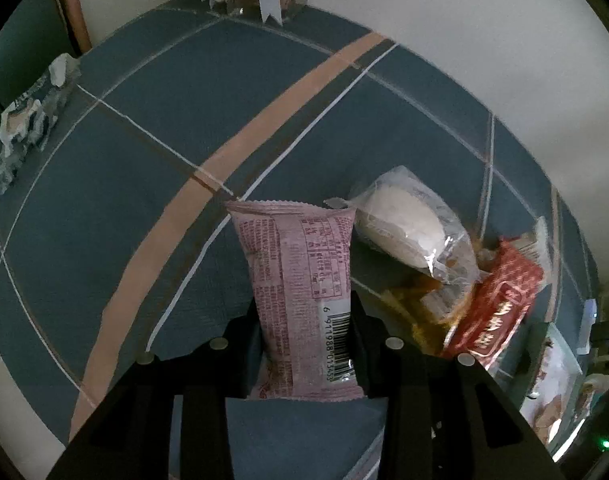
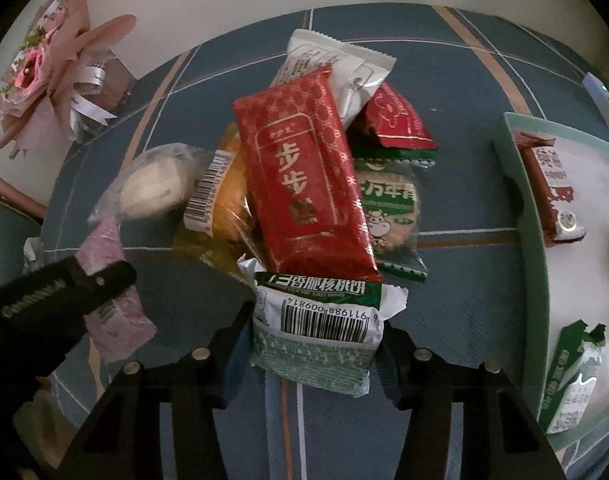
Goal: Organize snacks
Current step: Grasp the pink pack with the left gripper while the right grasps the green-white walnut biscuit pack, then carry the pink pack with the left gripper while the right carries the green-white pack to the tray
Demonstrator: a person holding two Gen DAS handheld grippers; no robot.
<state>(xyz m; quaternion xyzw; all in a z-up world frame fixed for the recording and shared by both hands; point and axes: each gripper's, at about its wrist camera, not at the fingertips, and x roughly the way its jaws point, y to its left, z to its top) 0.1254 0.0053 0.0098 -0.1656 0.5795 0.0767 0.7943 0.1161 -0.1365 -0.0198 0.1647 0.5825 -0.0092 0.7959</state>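
The left gripper [image 1: 306,344] was clamped on a pink snack packet [image 1: 296,280], its black fingers pressing both long sides near the barcode end; the packet stood up between them with its serrated top edge pointing to twelve o'clock. At two o'clock from it lay a clear-wrapped pale bun [image 1: 400,232], just beside the packet's upper corner; past that, at three o'clock, a red packet [image 1: 500,304] lay tilted over orange wrapping. The blue tablecloth [image 1: 144,208] stretched bare from nine to twelve o'clock of the packet, with only a crumpled dark wrapper [image 1: 28,124] near the table's rim at ten o'clock; the rim curved against pale floor along the top right.

The right gripper [image 2: 314,328] had its fingers at either side of a green-and-white walnut-biscuit packet [image 2: 316,332]; the left finger [image 2: 236,332] touched the wrapper, and the jaws stood partly apart around its width, pressing it. The packet's far end was tucked under a long red packet [image 2: 304,176] at twelve o'clock, which topped the heap; a white packet [image 2: 340,68] and a small red sachet [image 2: 396,120] lay beyond it, and a green cow-printed biscuit pack [image 2: 388,204] at one o'clock. At three o'clock the pale green tray [image 2: 520,208] presented its near wall, well apart from the heap with bare cloth between; a brown-and-white packet [image 2: 548,188] and a green packet [image 2: 572,376] lay inside. A pink bouquet [image 2: 52,76] sat off the table's edge at ten o'clock.
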